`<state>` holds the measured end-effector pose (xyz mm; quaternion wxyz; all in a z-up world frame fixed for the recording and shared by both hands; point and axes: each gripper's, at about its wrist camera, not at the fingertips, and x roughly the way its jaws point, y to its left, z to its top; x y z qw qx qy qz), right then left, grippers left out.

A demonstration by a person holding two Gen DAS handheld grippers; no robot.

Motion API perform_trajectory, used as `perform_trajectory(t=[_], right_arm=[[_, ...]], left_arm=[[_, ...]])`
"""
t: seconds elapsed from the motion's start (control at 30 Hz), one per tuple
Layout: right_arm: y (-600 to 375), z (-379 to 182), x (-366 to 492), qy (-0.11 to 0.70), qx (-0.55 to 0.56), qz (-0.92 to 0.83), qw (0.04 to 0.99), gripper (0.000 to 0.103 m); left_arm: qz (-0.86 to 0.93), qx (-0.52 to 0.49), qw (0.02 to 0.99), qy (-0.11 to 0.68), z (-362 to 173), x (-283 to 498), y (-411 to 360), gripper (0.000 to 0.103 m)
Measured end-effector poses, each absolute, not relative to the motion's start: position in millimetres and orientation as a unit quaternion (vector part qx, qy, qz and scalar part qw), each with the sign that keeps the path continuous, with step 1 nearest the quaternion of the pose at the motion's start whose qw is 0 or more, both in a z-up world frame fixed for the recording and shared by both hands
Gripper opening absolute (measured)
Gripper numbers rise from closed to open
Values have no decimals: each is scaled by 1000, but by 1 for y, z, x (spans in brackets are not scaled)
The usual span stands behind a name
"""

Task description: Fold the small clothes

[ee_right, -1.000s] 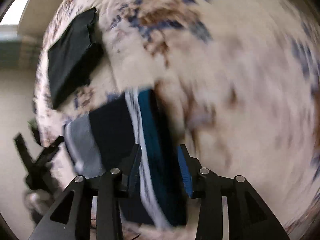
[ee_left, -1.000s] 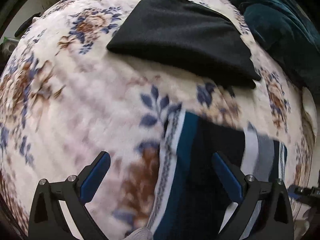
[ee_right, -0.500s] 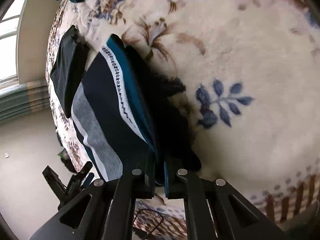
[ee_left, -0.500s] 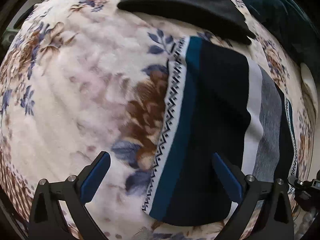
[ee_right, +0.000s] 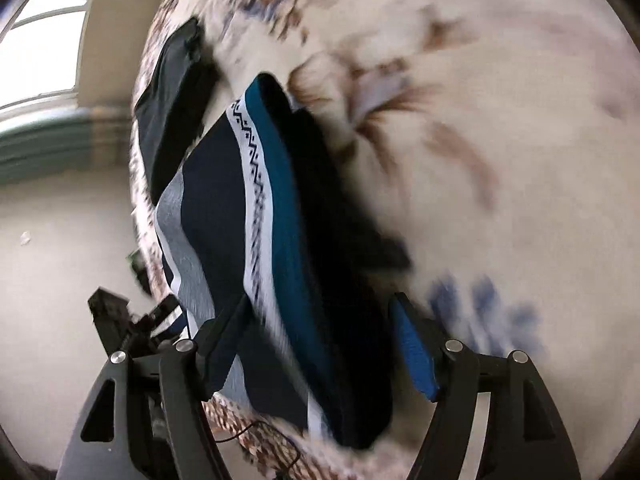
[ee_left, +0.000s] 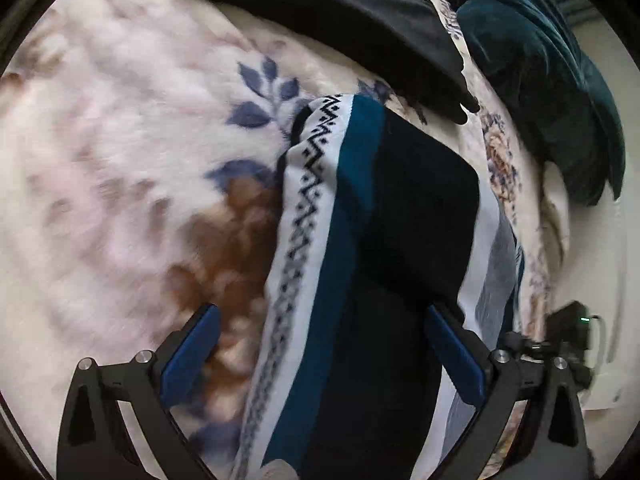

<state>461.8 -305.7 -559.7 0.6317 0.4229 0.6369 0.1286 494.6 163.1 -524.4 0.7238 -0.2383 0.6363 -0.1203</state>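
Observation:
A folded striped garment point(ee_left: 360, 240), navy, teal, white and grey with a zigzag band, lies on the floral blanket point(ee_left: 120, 160). My left gripper point(ee_left: 320, 312) hangs open just above its near end, one blue pad on either side, neither touching the cloth. In the right wrist view the same garment point(ee_right: 280, 200) runs between the fingers of my right gripper point(ee_right: 318, 302). Its jaws are opening and the pads stand clear of the fabric. That view is blurred by motion.
A folded black garment point(ee_left: 340, 12) lies just beyond the striped one, also visible in the right wrist view point(ee_right: 172, 100). A dark teal blanket point(ee_left: 540, 60) is heaped at the far right. The bed's edge and pale floor point(ee_right: 60, 260) are on the left.
My right gripper, shut on the striped garment's edge half a second ago, now has its jaws apart. The garment has settled onto the blanket. My left gripper stayed open and sank closer to the cloth.

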Motion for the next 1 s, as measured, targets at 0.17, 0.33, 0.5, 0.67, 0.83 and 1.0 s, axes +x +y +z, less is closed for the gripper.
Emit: perform_trajectory(t=[0.17, 0.33, 0.5, 0.67, 0.83, 1.0], right_arm=[[-277, -594, 501, 645, 424, 196, 605, 78], [-257, -591, 514, 627, 437, 247, 595, 78], [-233, -590, 518, 628, 427, 260, 596, 37], [-231, -576, 515, 618, 432, 231, 615, 28], [-226, -549, 516, 613, 427, 221, 627, 26], [-213, -518, 529, 603, 421, 229, 638, 26]], left_arm=[[-143, -258, 721, 627, -534, 509, 163, 103], [-167, -304, 721, 600, -532, 509, 173, 75], [-182, -319, 727, 580, -521, 503, 173, 22], [-180, -320, 735, 570, -503, 493, 181, 19], [-187, -324, 742, 556, -479, 498, 183, 17], [-196, -322, 756, 535, -441, 514, 195, 17]])
